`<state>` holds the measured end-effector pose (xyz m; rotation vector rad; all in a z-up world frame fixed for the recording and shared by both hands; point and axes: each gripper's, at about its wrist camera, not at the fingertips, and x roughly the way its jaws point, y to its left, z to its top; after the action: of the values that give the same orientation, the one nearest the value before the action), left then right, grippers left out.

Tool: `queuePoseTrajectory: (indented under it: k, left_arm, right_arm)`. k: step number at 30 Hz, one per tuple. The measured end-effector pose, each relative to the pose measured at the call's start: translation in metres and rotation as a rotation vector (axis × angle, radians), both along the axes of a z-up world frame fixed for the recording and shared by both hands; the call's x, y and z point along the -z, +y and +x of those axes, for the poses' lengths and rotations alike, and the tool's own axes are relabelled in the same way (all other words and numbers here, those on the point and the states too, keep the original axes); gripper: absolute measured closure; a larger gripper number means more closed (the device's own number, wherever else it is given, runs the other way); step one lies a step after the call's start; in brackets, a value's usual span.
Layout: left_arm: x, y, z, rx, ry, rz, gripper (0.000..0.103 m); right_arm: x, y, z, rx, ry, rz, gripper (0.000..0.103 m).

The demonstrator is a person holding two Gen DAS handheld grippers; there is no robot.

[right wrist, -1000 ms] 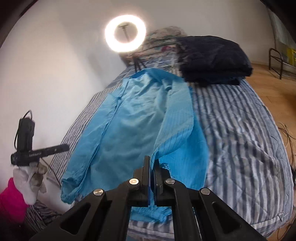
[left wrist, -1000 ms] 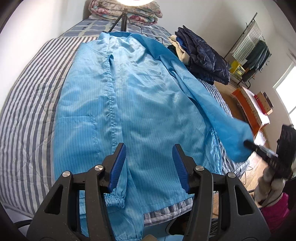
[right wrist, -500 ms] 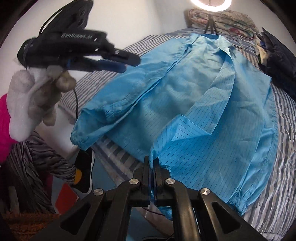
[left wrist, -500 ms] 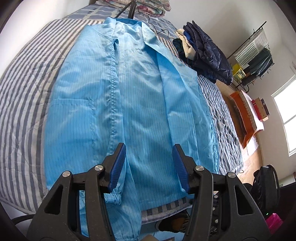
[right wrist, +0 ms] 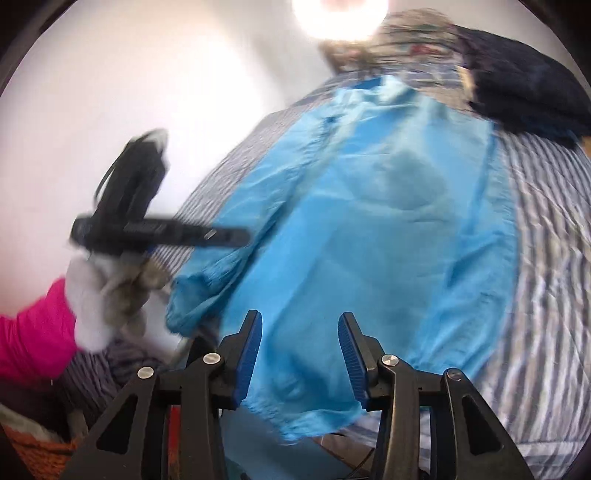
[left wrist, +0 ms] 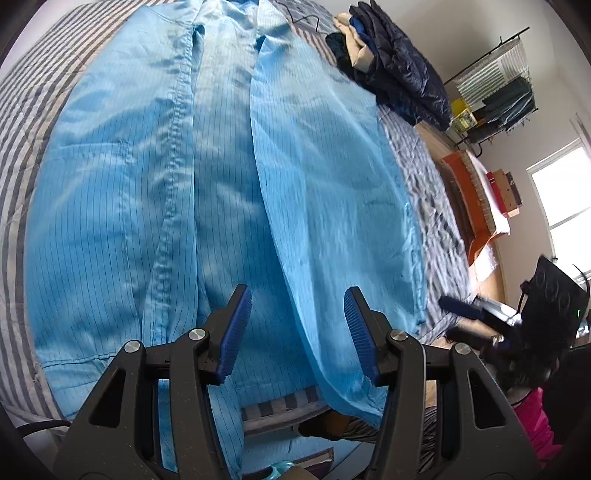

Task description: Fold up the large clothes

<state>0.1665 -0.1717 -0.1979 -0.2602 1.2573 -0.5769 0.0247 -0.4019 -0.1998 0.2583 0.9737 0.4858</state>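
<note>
Both your tools hang released over the coat (left wrist: 221,192) on the bed (left wrist: 33,92). It runs lengthwise toward 12 o'clock; the left tool (left wrist: 297,332) is nearer its hem, the right tool (right wrist: 300,354) by the sleeve.

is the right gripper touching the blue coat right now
Apart. In the right wrist view the right gripper has open jaws with nothing between them, and the blue coat lies flat on the bed beyond.

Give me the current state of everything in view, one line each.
Blue coat: spread flat on the bed, right sleeve folded over its front, cuffs hanging off the near edge.
Left gripper: jaws open, empty.
Right gripper: jaws open, empty.
Ring light: on.
</note>
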Motion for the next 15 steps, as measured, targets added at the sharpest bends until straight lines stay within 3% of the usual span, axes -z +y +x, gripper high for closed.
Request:
queuePoseTrajectory:
  k: [4,8,10,14,15]
  left_arm:
    - [0.011,-0.003,-0.003,0.002,0.037,-0.008,0.050]
    - [0.016,-0.004,-0.003,0.007,0.039,0.020,0.052]
    - [0.022,-0.006,-0.003,0.017,0.053,0.028,0.077]
    - [0.033,-0.016,-0.003,0.038,0.061,0.053,0.097]
    - [0.035,-0.019,-0.003,0.042,0.061,0.059,0.098]
  right_arm:
    - [0.021,-0.040,0.018,0.144,0.083,0.025,0.056]
    - [0.047,-0.068,0.032,0.223,0.183,0.116,0.056]
    - [0.058,-0.074,0.037,0.238,0.215,0.165,0.056]
    - [0.067,-0.069,0.048,0.220,0.239,0.196,0.079]
    - [0.068,-0.066,0.050,0.214,0.240,0.196,0.092]
